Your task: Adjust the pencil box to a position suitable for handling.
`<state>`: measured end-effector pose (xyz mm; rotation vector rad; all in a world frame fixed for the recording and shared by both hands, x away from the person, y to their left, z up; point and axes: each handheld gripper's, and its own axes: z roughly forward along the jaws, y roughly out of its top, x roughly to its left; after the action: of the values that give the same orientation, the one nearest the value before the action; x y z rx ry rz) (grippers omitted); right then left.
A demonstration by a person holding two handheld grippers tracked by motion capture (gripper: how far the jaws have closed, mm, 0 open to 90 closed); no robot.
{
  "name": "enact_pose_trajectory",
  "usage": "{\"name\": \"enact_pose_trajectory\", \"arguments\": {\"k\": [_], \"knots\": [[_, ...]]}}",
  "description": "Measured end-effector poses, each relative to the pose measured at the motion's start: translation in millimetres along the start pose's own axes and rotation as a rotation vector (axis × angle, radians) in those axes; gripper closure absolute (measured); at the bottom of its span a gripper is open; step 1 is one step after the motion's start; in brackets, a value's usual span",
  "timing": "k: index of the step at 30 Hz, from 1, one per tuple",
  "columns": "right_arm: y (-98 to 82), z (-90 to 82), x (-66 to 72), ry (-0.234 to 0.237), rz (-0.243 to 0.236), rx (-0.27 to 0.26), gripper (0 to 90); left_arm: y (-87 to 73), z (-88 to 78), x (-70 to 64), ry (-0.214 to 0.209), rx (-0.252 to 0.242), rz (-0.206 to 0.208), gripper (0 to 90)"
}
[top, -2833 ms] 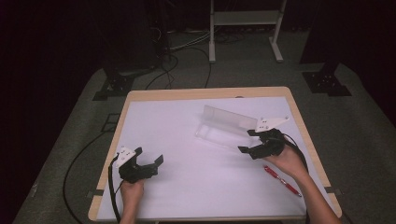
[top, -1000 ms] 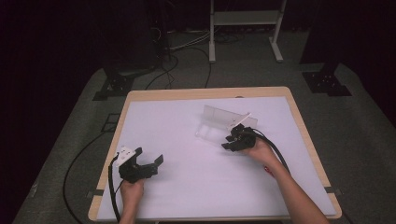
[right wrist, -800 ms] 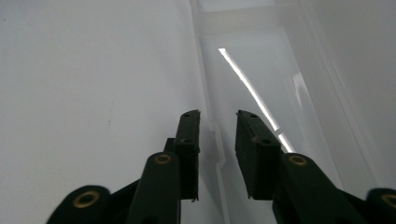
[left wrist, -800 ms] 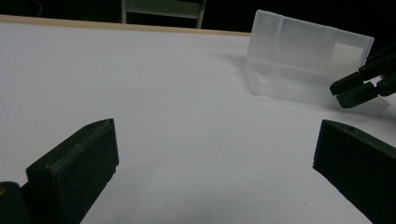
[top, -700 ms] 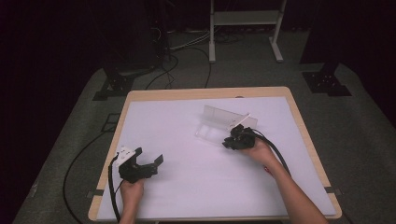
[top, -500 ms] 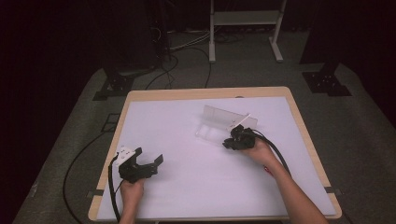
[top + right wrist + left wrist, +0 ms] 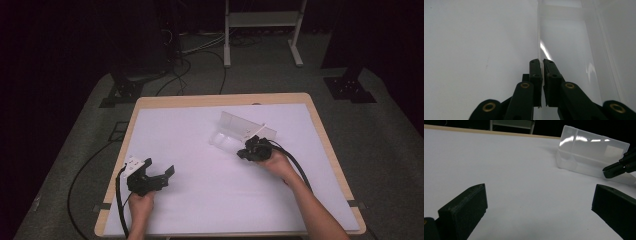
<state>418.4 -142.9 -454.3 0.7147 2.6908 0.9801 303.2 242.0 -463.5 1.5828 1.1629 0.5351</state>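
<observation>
Since the earlier frames my right gripper (image 7: 253,149) had left the red pen at the table's right edge and reached the clear plastic box (image 7: 240,131); its jaws had just been closing. In the right gripper view they pinched the box's thin near wall (image 7: 539,37). I judged the grasp made, with the lift or shift not yet begun. The box lay open, right of centre on the white table (image 7: 200,200). My right forearm stretched forward; my left gripper (image 7: 150,176) rested near the front-left, jaws wide, empty.
</observation>
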Motion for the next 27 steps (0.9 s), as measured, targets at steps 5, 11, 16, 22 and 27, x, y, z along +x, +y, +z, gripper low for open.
{"name": "enact_pose_trajectory", "arguments": {"k": [5,11,16,22,27], "knots": [[1.6,-5.6,0.4,-0.018,-0.010,-0.022,85.5,0.0,-0.1,1.6,0.000,-0.001,-0.016,0.0],[2.9,-9.7,2.4,-0.039,-0.024,-0.033,85.3,0.0,0.2,0.9,0.001,0.000,-0.013,0.0],[3.9,-13.5,3.0,-0.040,-0.023,-0.050,85.4,0.0,0.3,0.9,0.000,0.000,-0.015,0.0],[7.1,-23.8,8.4,-0.043,-0.051,-0.079,85.6,0.0,0.3,1.1,0.001,0.001,-0.015,0.0],[9.2,-35.9,16.2,-0.046,-0.087,-0.099,86.0,-0.1,0.3,0.8,0.001,0.001,-0.014,0.0]]}}
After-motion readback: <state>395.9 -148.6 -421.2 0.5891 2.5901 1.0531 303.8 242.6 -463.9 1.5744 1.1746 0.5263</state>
